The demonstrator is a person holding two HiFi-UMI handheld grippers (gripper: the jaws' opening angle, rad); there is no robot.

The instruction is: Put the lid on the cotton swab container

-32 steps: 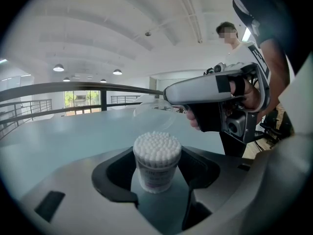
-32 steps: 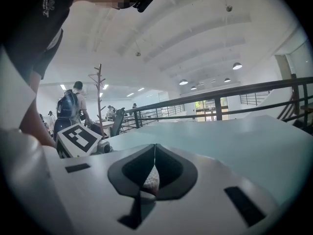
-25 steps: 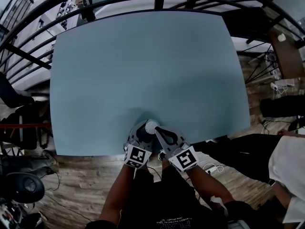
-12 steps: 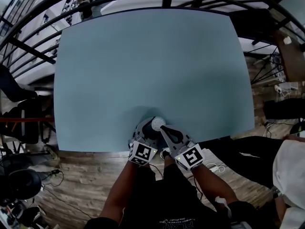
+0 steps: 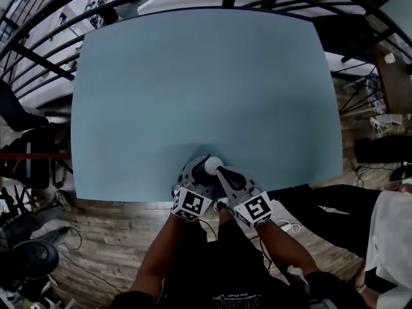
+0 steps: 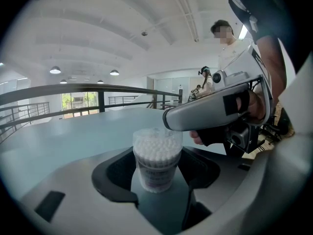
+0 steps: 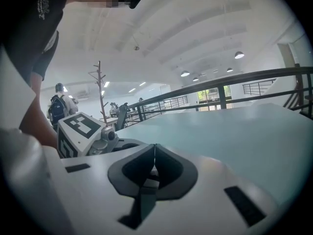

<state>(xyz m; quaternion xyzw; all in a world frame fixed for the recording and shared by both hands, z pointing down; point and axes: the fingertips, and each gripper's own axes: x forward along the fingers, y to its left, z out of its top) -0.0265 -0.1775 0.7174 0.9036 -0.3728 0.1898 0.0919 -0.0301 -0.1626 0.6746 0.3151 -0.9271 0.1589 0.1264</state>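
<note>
The container (image 6: 156, 166) stands upright at the near edge of the blue surface (image 5: 193, 76), grasped between the jaws of the left gripper (image 5: 206, 168). A clear lid (image 6: 157, 134) is seen over the swabs. The right gripper (image 5: 221, 171) is held with its jaws clenched together, its tip against the lid's rim.

Head view: cotton swab container (image 5: 214, 165) shows top only, body hidden by left tool (image 5: 205, 167) and right tool (image 5: 220, 170); left gripper view: its foot behind the jaws; lid seating cannot be told.
</note>
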